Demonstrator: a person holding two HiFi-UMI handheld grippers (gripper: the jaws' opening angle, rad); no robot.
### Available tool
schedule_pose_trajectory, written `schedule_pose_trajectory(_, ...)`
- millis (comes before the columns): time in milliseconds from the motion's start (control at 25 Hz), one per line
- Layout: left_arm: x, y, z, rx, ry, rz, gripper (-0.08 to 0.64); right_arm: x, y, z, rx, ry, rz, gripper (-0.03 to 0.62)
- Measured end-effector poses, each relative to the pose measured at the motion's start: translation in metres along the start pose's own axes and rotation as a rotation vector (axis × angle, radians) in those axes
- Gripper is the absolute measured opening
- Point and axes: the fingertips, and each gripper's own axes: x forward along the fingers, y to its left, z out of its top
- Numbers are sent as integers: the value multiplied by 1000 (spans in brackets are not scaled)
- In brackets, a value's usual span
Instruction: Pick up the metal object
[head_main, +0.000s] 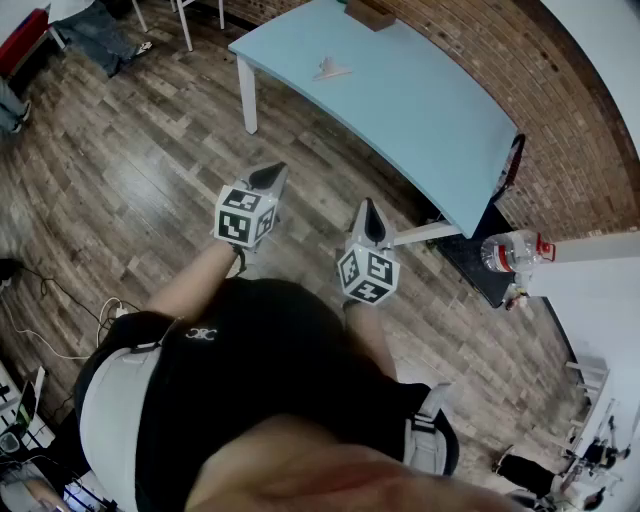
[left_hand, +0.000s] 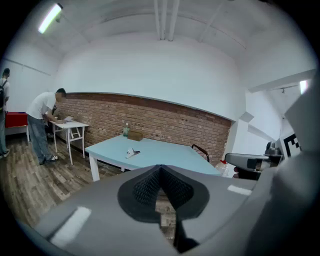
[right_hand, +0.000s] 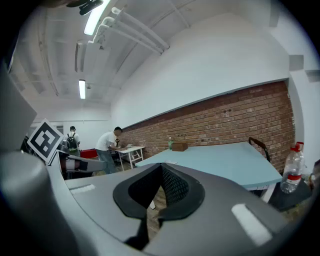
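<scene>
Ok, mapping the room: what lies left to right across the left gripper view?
Person with backpack, person in white shirt, small white table, metal object on the blue table, black chair, right gripper.

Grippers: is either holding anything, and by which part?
Nothing is held. The left gripper and right gripper are both shut and empty; the metal object lies on the table, apart from both.
</scene>
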Motion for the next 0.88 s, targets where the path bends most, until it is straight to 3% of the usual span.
schedule_pose_trajectory(360,3,22,0,0,6,-4,0,13,17,-5,2,7,0,12)
schedule_pose_trajectory(640,7,37,-1,-4,10,-13,0,24,22,-4,62,-18,-30,14)
schedule_pose_trajectory(880,9,63,-1,-14,16,-17,0,39,45,-5,32,-9,-39,14)
